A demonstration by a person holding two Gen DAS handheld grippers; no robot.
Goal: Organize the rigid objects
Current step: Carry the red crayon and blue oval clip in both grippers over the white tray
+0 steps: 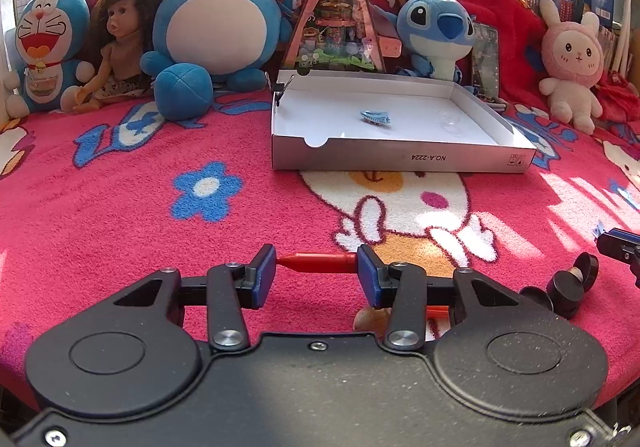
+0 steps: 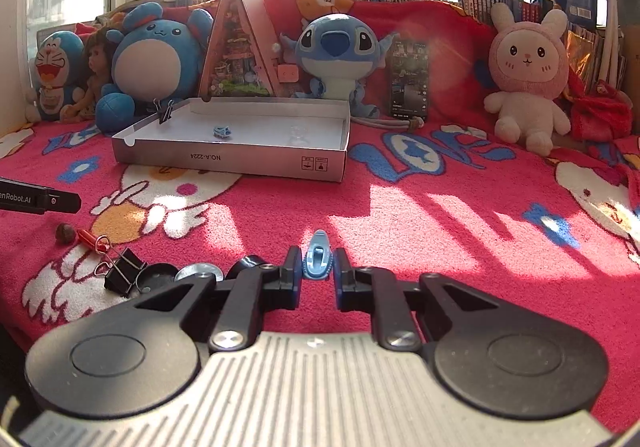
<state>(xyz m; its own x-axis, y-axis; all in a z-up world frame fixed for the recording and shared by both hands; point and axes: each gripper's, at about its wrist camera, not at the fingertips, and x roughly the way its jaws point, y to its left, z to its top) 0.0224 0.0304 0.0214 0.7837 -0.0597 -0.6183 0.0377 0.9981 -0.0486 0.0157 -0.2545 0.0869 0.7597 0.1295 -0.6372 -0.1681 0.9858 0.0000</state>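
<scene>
Two grippers each clamp a small item near the white cardboard box (image 2: pixel 224 163).

The right gripper (image 2: pixel 317 267) pinches a light-blue plastic hair clip (image 2: pixel 318 255) in front of the box; the left gripper (image 1: pixel 316 273) holds a red plastic pen (image 1: pixel 316 262) crosswise. Another blue clip (image 1: pixel 376 117) lies inside the box, on the pink blanket (image 1: pixel 120 207).

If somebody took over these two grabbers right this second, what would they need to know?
Left gripper: jaws around the red pen, a grip in the making.
Right gripper: shut on a blue hair clip.
Done: the white box holds another blue clip, a clear piece, and a binder clip on its rim.
Left: black binder clip, round black pieces, brown ball on the blanket.
</scene>
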